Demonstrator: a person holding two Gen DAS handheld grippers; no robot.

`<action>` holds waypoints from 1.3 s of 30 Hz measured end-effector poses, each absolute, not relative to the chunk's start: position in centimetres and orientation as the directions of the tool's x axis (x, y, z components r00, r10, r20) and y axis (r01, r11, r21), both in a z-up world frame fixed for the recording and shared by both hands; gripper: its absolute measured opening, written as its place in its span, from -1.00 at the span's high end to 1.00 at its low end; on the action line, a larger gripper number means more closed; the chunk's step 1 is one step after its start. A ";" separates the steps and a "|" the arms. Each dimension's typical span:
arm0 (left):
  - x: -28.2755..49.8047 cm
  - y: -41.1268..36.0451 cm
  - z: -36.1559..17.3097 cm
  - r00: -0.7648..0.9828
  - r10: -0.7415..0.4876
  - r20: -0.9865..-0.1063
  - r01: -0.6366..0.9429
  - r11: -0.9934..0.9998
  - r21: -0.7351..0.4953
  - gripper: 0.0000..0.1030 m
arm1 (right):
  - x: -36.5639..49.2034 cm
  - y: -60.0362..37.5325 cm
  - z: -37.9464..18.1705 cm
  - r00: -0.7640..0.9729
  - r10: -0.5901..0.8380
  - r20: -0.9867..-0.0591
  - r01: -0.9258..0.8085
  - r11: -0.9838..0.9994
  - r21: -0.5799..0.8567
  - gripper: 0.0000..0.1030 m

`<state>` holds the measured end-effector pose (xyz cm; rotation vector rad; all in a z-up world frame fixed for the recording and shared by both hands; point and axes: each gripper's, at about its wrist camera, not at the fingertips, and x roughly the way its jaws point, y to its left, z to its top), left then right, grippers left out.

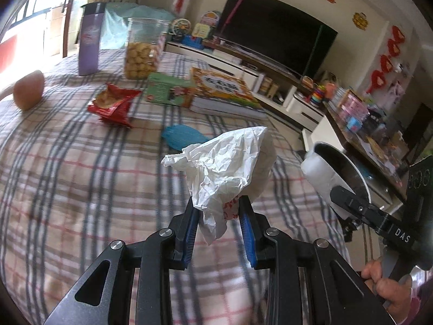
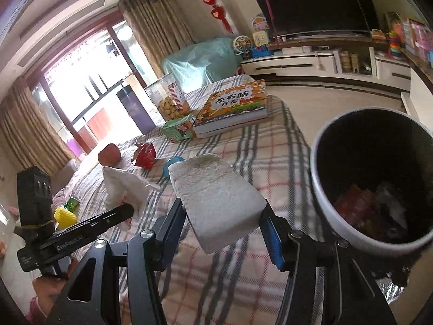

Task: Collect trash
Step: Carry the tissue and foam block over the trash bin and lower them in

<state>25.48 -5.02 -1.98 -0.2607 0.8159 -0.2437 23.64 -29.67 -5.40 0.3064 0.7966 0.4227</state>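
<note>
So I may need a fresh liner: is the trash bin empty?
Not empty: the trash bin holds red wrappers and other scraps at its bottom.

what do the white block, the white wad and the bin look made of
White block: probably foam, matte and grainy with pitted faces. White wad: thin crinkled plastic or paper, sharp creases all over; cannot tell which. Bin: likely plastic, smooth white wall, dark inside.

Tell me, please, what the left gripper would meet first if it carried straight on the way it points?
Probably the plaid tablecloth, just short of the blue object lying ahead; depth is hard to judge. The crumpled white paper rides along in its jaws.
</note>
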 end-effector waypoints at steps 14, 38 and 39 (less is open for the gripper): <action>25.2 -9.9 -1.7 0.623 -0.368 -0.691 0.216 0.929 -0.299 0.45 | 21.1 -34.5 -4.7 0.680 0.418 -0.603 -0.168 0.888 0.427 -0.07; 27.1 -18.9 -0.5 0.567 -0.445 -0.694 0.386 0.887 -0.254 0.44 | 19.6 -42.5 -3.6 0.751 0.283 -0.597 -0.023 0.914 0.405 -0.07; 27.2 -19.1 -0.5 0.565 -0.447 -0.694 0.391 0.885 -0.252 0.44 | 19.6 -42.8 -3.6 0.752 0.277 -0.598 -0.017 0.915 0.403 -0.07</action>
